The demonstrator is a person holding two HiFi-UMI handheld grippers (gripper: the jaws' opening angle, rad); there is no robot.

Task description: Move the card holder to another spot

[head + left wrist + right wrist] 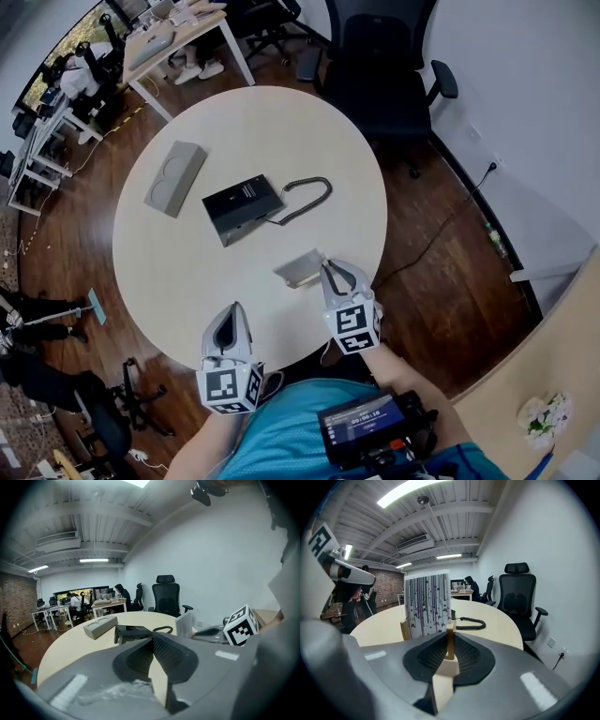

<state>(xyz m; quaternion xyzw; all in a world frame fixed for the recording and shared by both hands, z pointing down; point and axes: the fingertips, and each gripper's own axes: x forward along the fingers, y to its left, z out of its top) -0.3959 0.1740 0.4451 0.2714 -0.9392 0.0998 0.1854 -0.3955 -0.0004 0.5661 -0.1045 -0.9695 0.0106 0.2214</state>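
Note:
The card holder (pixel 298 271) is a short wooden strip with a striped card (pixel 427 603) standing upright in it. It sits on the round white table (pixel 187 272) near the front right edge. My right gripper (pixel 325 267) is shut on the holder's right end, and in the right gripper view the wood (pixel 450 641) is pinched between the jaws. My left gripper (pixel 232 314) hovers over the table's front edge, left of the holder, with its jaws together and nothing in them. The left gripper view shows the card (pixel 184 624) off to the right.
A black desk phone (pixel 242 206) with a coiled cord (pixel 309 192) lies at the table's middle. A grey block (pixel 175 176) with two round hollows sits at the far left. A black office chair (pixel 384 66) stands behind the table. More desks and people are at the far left.

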